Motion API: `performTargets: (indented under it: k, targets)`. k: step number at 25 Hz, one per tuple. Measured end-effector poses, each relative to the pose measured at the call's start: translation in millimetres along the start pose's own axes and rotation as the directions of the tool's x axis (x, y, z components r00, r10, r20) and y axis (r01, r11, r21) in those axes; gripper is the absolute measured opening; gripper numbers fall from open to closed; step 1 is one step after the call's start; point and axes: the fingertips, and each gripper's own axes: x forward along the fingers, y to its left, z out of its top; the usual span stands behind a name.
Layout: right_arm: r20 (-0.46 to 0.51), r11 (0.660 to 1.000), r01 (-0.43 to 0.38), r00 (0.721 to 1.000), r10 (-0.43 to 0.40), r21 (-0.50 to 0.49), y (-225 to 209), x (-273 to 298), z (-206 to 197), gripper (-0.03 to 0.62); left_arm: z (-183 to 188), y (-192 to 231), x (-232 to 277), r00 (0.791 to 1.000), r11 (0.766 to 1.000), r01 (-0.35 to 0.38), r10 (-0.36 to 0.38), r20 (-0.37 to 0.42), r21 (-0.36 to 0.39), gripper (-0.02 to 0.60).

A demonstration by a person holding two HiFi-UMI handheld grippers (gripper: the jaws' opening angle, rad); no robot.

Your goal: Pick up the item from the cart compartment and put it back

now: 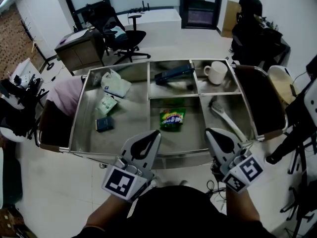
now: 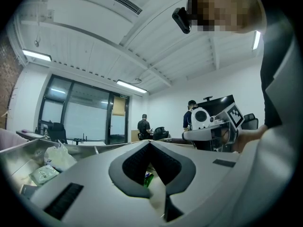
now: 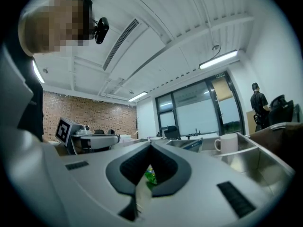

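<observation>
Head view: green packet [image 1: 172,119] lies in cart [image 1: 148,155].

I read both units as identical: the left gripper [image 1: 156,133] and the right gripper [image 1: 209,131] have pale grey moulded shells, each with black teardrop pads [image 1: 143,144] near the tip. Each carries a white marker cube [image 1: 121,181] with black square patterns on its faces. The person wears a black top [image 1: 173,213].
</observation>
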Motion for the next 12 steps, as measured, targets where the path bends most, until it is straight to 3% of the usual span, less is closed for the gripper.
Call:
performTargets:
  k: [12]
  targets:
    - [-0.035, 1.000, -0.014, 0.999, 0.013, -0.015, 4.3, 6.2, -4.9, 0.011, 0.1, -3.0, -0.3, 1.000, 1.000, 0.007, -0.007, -0.005, -0.001, 0.000]
